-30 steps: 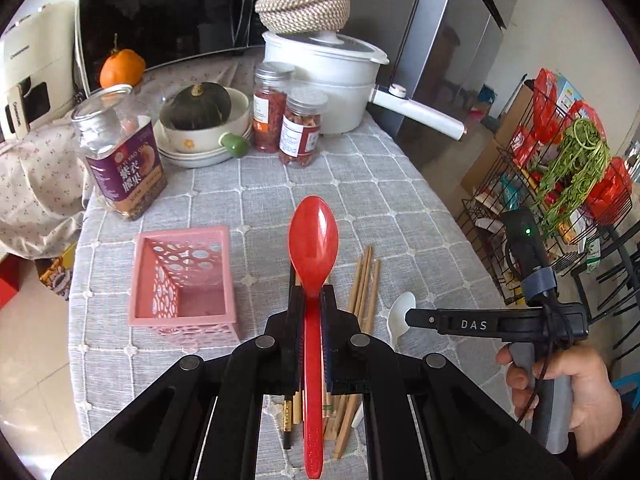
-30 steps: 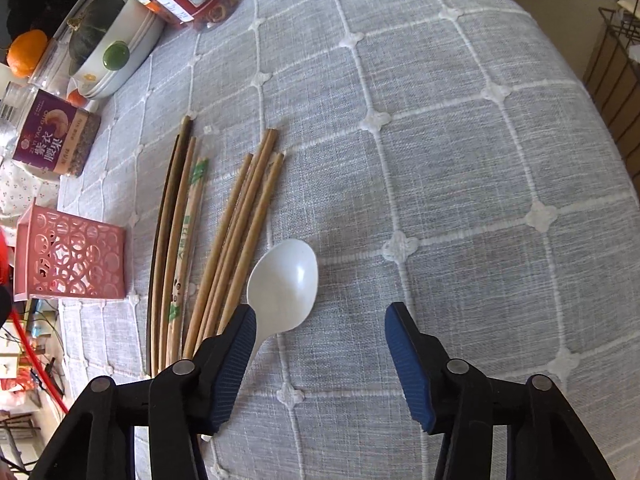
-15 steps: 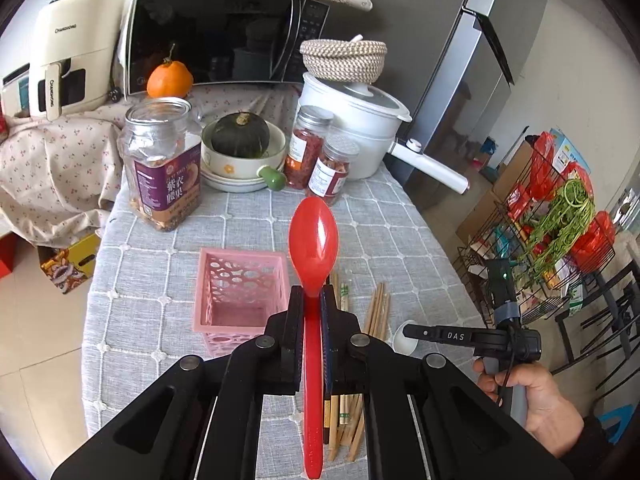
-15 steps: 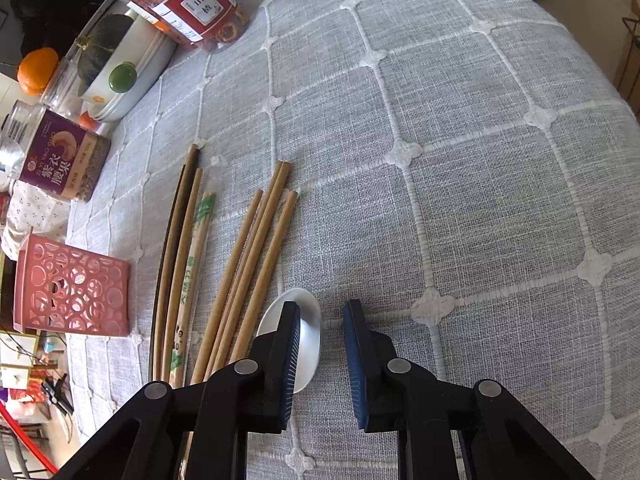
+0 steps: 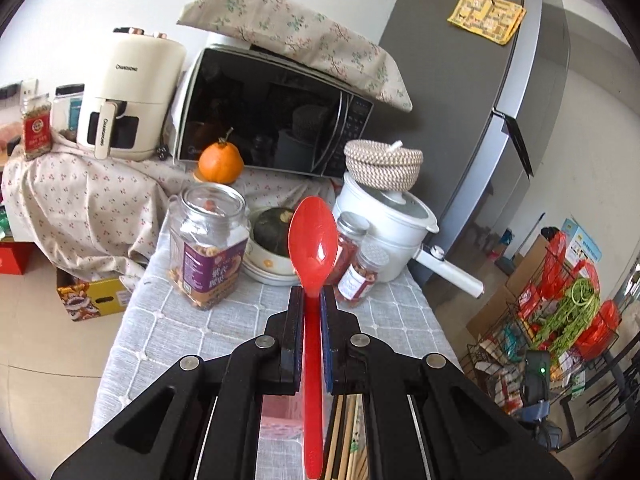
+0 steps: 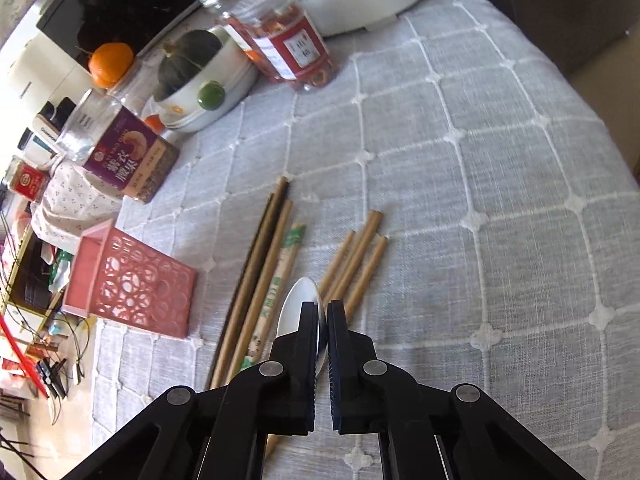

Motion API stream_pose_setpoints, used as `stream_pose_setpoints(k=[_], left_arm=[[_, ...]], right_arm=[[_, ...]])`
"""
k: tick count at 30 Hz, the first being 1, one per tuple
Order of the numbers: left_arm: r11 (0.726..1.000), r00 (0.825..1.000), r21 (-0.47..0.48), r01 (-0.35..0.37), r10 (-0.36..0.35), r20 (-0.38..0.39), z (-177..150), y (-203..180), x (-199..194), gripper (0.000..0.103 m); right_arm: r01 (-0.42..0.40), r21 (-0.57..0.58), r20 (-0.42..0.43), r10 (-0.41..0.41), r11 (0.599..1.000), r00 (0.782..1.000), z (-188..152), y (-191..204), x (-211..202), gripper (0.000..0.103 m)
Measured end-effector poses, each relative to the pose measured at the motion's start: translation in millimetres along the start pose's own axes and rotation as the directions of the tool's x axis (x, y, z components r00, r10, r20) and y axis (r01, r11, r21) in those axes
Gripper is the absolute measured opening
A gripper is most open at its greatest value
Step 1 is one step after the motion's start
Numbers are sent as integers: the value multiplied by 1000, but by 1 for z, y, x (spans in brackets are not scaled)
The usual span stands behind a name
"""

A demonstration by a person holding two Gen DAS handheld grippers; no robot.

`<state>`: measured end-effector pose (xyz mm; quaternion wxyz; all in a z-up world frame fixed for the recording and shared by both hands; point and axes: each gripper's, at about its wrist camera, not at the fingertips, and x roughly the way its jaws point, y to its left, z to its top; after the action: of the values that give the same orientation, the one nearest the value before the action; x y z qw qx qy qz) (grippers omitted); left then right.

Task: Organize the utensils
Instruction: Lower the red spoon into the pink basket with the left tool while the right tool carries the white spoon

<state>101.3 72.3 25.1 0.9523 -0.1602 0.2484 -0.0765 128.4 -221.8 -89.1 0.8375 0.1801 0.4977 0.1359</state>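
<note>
the left gripper [image 5: 311, 300] is clamping the handle of the red spoon [image 5: 313, 240], jaws pressed on both sides, bowl pointing up and forward in front of the white pot [image 5: 384, 232] and the bowl with the dark squash [image 5: 272, 224]. the right gripper [image 6: 322, 312] is closing on the white spoon [image 6: 298, 308], jaws nearly together with the spoon's rim showing in the narrow gap; the spoon is sitting over the chopsticks [image 6: 272, 272], which are lying on the grey checked tablecloth [image 6: 480, 160].

the right wrist view alone is showing the pink basket [image 6: 132, 284] standing just left of the chopsticks; in the left wrist view only a pink edge and chopstick ends are appearing under the gripper. the left wrist view alone is showing the microwave [image 5: 272, 112] under a floral cloth, the woven basket [image 5: 383, 164] on the pot lid, the orange fruit's stem and the fridge [image 5: 480, 80] with a yellow note.

readable writing: the cream air fryer [image 5: 132, 96] is carrying "changhong" on body and handle. the open nut jar [image 6: 120, 148] is bearing a purple label with chinese characters, also seen in the left view. the red-labelled jars [image 6: 288, 40] are showing characters too small to read.
</note>
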Motion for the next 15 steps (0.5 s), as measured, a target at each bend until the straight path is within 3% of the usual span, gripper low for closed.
stream_pose_setpoints(k=[6,10,15], left_arm=[[998,979,1,-69,67,191,1,5,12,8],[993,972,3,-120,117,205,-8,7,36,8],[989,975,17,-150,145,166,-26,6,62,8]], right_arm=[[5,-59,94,1,998,996,3,27,-25,4],[3,-69,124,6,998,992,6,34,-32,4],[1,-66,128,8,998,992,8,35,-32,4]])
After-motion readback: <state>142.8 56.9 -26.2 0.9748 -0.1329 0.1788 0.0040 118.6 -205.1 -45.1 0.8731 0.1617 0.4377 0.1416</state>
